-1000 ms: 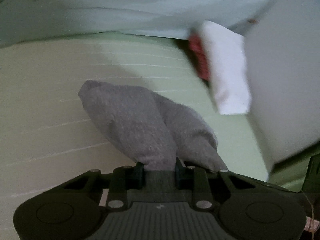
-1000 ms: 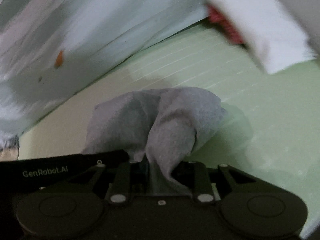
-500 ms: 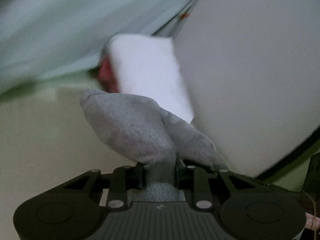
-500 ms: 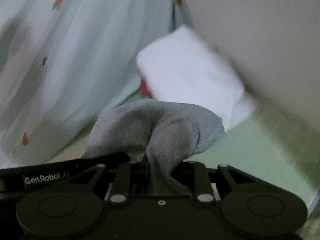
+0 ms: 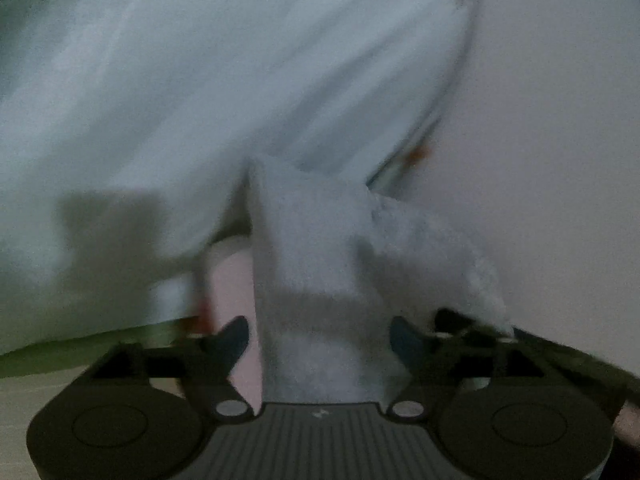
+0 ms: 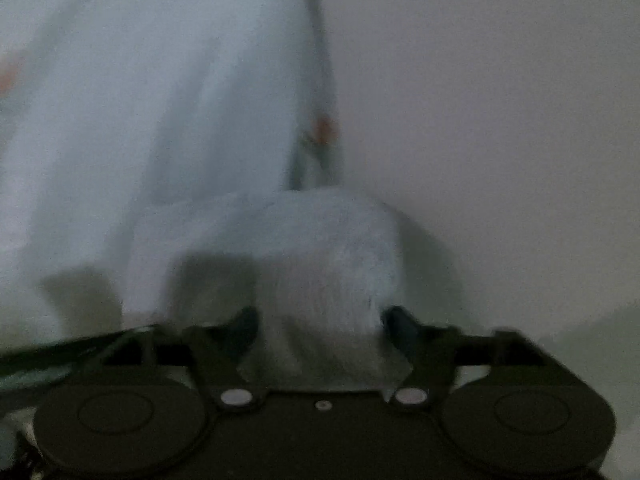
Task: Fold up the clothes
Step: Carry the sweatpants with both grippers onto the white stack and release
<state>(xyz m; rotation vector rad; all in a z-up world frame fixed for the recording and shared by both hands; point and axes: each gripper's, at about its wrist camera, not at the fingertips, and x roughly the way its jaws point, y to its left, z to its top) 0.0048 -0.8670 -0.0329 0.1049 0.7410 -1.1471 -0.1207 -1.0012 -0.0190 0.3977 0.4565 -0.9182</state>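
Observation:
A grey knitted garment (image 5: pixel 308 280) fills the space between the fingers of my left gripper (image 5: pixel 320 332), whose jaws stand wide apart with the cloth lying loose between them. The same grey garment (image 6: pixel 320 280) lies bunched between the spread jaws of my right gripper (image 6: pixel 320 328). Both grippers are open and point at the back of the bed, close to the wall. Both views are blurred.
A pale blue-white quilt with small orange marks (image 5: pixel 180 100) rises on the left, also in the right wrist view (image 6: pixel 160 100). A plain wall (image 5: pixel 540 160) stands on the right. A folded white item (image 5: pixel 228 280) shows behind the garment. The green sheet (image 5: pixel 60 352) shows low on the left.
Both grippers have opened; they were shut on the grey garment before. Both have swung toward the wall and quilt, and the green sheet has mostly left view.

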